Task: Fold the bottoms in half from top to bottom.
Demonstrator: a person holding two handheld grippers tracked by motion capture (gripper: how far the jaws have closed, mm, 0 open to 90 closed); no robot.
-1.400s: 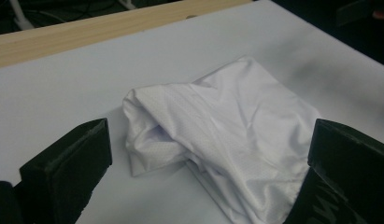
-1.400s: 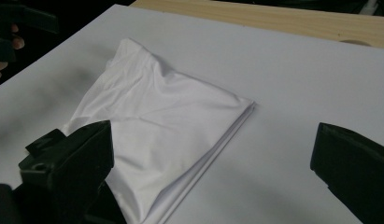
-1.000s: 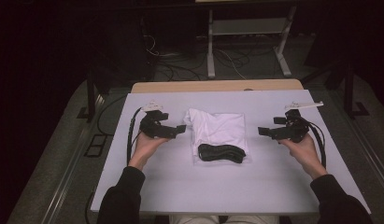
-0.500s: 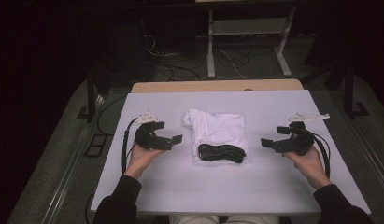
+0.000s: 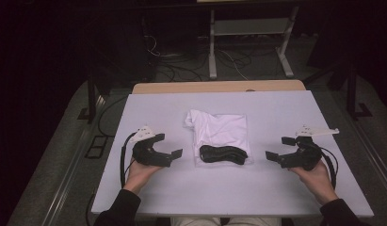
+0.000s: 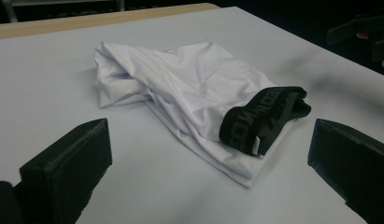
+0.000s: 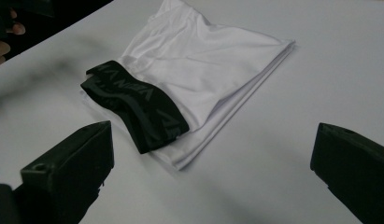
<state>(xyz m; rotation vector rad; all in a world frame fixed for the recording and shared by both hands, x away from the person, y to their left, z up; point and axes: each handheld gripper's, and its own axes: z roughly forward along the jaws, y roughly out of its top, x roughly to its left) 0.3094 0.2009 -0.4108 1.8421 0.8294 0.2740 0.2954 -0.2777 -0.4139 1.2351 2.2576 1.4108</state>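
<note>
From above, the left claw (image 5: 168, 145) and right claw (image 5: 280, 148) sit spread and empty on the desk (image 5: 276, 113), the folded white garment (image 5: 221, 129) between them. Along the left claw's jaws, its black waistband (image 6: 264, 119) lies ahead. From the right claw, the waistband (image 7: 133, 105) lies ahead-left.

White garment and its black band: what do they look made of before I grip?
White garment: thin, smooth fabric with a slight sheen, probably a synthetic knit; it lies in soft folds and creases. Black band: thicker, matte, woven-looking strip with tone-on-tone lettering, likely an elastic waistband. Both look soft and limp.
</note>
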